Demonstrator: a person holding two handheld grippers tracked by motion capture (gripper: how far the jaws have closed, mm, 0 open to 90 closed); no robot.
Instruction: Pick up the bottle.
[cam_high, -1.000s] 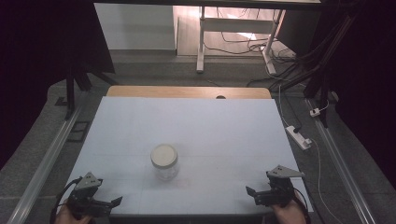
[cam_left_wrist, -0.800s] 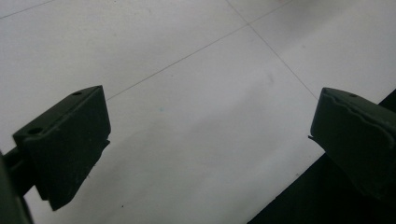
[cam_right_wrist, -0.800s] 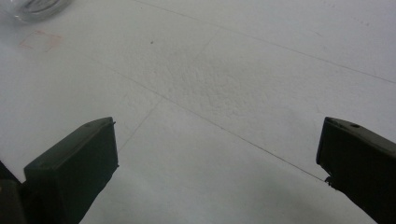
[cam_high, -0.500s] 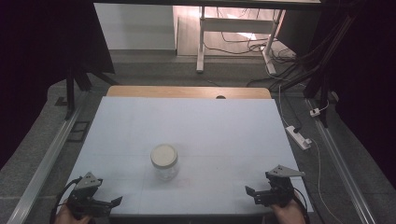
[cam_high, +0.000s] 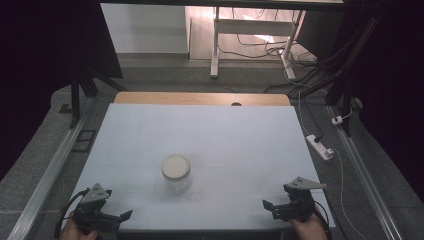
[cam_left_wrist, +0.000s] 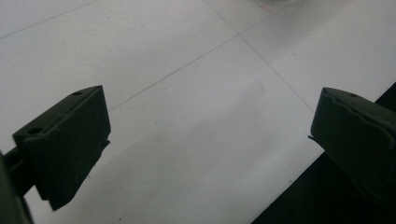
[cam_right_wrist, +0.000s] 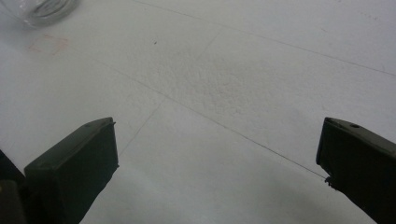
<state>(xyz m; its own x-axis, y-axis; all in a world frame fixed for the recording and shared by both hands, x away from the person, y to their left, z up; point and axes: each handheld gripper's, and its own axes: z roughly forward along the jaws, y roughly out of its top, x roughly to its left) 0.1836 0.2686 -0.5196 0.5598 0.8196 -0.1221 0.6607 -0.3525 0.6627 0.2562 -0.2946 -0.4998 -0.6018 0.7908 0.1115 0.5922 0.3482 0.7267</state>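
A glass jar (cam_high: 176, 173) with a pale lid (cam_high: 175, 166) stands upright on the white table (cam_high: 200, 130), a little left of the middle and nearer to the person's edge. The left gripper (cam_high: 124, 215) rests at the near left corner and the right gripper (cam_high: 267, 206) at the near right corner, both well apart from the jar. In the left gripper view the two jaws stand wide apart with only bare table between them, and the right gripper view shows the same; neither holds anything. The bottom of the jar (cam_right_wrist: 44, 9) appears at the top left corner of the right gripper view.

I judge that the work is at its very start: no reach to the jar is made yet. The next move probably calls for one gripper to go forward and inward to the jar, with jaws kept wide enough for the glass body, while the other comes to the lid. The glass can slip, so the grip needs care.
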